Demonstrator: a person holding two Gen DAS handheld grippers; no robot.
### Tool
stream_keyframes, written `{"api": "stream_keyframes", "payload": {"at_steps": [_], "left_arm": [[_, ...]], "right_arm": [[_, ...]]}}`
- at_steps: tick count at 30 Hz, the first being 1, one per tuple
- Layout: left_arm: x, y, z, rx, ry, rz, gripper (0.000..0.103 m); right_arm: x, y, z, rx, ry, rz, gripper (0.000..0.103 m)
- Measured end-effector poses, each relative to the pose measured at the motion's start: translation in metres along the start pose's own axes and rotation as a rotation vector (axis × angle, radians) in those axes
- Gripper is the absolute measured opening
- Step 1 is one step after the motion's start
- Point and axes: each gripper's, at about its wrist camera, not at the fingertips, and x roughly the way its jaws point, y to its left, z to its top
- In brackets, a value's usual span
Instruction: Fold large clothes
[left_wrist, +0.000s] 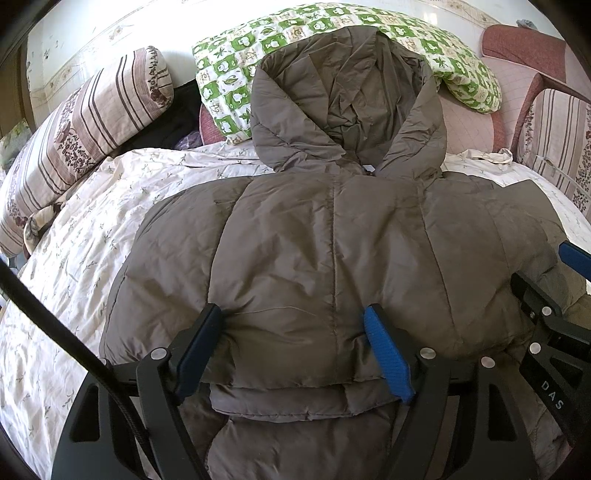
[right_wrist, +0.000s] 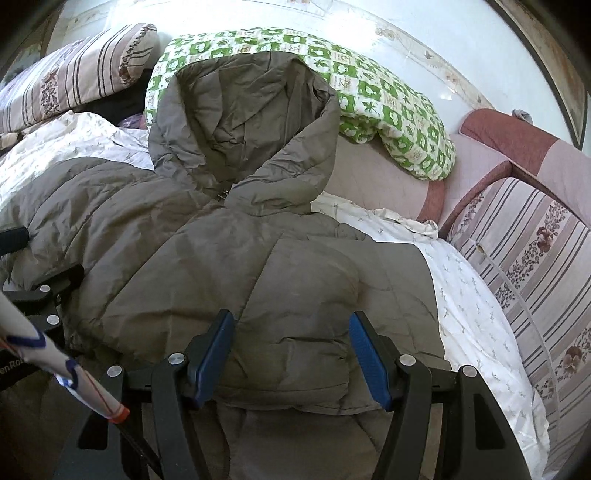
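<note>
- Blue-padded fingers (left_wrist: 388, 354) of the left gripper (left_wrist: 295, 347) stood on either side of the folded near edge of the puffer jacket (left_wrist: 314, 240), a thick roll of its fabric between them; the pads flanked the bulge, and I could not tell whether they pressed it or only lay against it.
- Blue pads (right_wrist: 369, 358) of the right gripper (right_wrist: 291, 354) likewise straddled a puffed fold of the same jacket (right_wrist: 221, 251) at its near edge, the fabric bulging up between them; grip or loose contact could not be told apart.
- From the left wrist view, the right gripper (left_wrist: 546, 295) showed at the jacket's right side, over the sleeve area; from the right wrist view, part of the left gripper (right_wrist: 44, 280) showed at the jacket's left side.
- The grey-brown jacket lay flat with its lower part doubled over toward the cameras and its sides tucked in, resting on a white floral sheet (left_wrist: 92, 240).
- Its hood (left_wrist: 347, 99) lay open at the far end of the jacket, spread out over the lower edge of a green-and-white checked pillow (left_wrist: 258, 48).
- Left of the hood sat a striped floral pillow (left_wrist: 85, 129), with something dark between it and the checked pillow.
- Right of the jacket, beyond the sheet, ran a pink and red padded bed frame (right_wrist: 517, 147) and a striped floral cushion (right_wrist: 535, 258).
- Behind the hood rose a pale wall (right_wrist: 406, 37).
</note>
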Motion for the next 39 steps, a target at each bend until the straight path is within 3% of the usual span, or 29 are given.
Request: {"api": "stream_keyframes", "payload": {"at_steps": [39], "left_arm": [[0.0003,0.0003,0.0,-0.001,-0.001,0.0,0.08]], "right_arm": [[0.0033,0.0088,-0.0031,-0.025,-0.001,-0.003,0.07]]}}
